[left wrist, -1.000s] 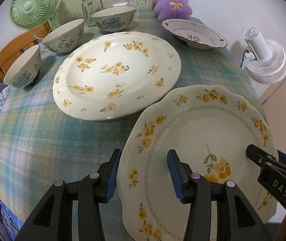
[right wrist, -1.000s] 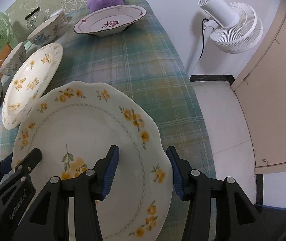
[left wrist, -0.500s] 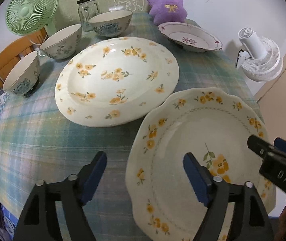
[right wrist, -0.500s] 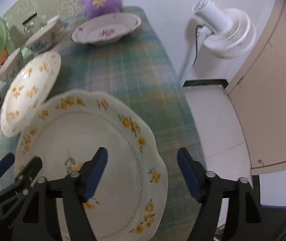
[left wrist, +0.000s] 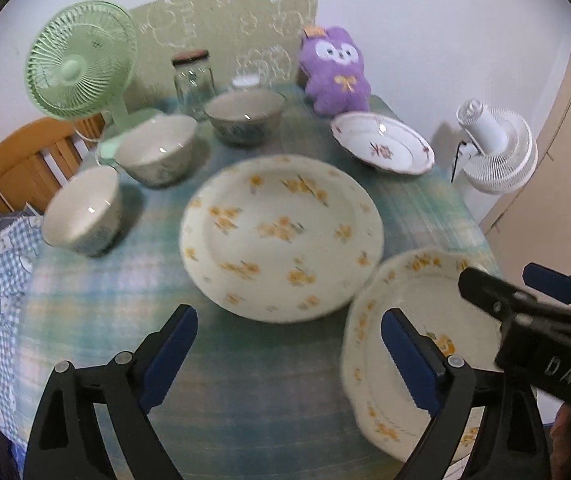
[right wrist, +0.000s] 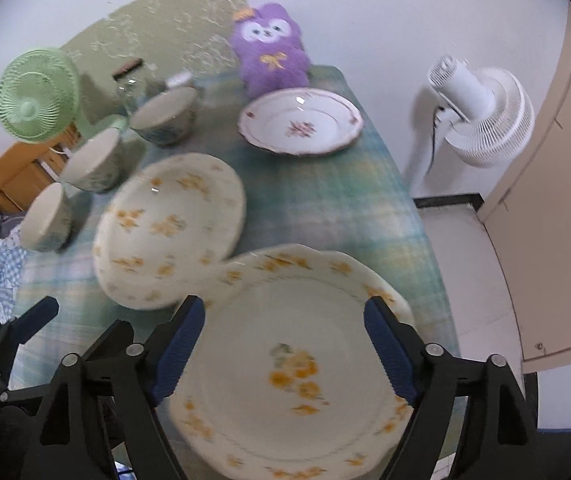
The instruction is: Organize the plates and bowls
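Left tool (left wrist: pixel 288 354) and right tool (right wrist: pixel 284 344) both wide open, empty, above the scalloped plate (right wrist: pixel 297 364) on the desk (right wrist: pixel 325 200)

Left gripper (left wrist: pixel 289 354) hangs with its blue-padded jaws spread wide, nothing between them. Right gripper (right wrist: pixel 285 340) sits just beside it, jaws equally wide apart, gripping nothing, both pointing forward and tilted down, side by side.

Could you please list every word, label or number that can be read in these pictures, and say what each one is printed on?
"DAS": raised letters on the black body of the right gripper, seen from the left wrist view.
The tag on the purple plush toy is too small to read.
No other readable text.
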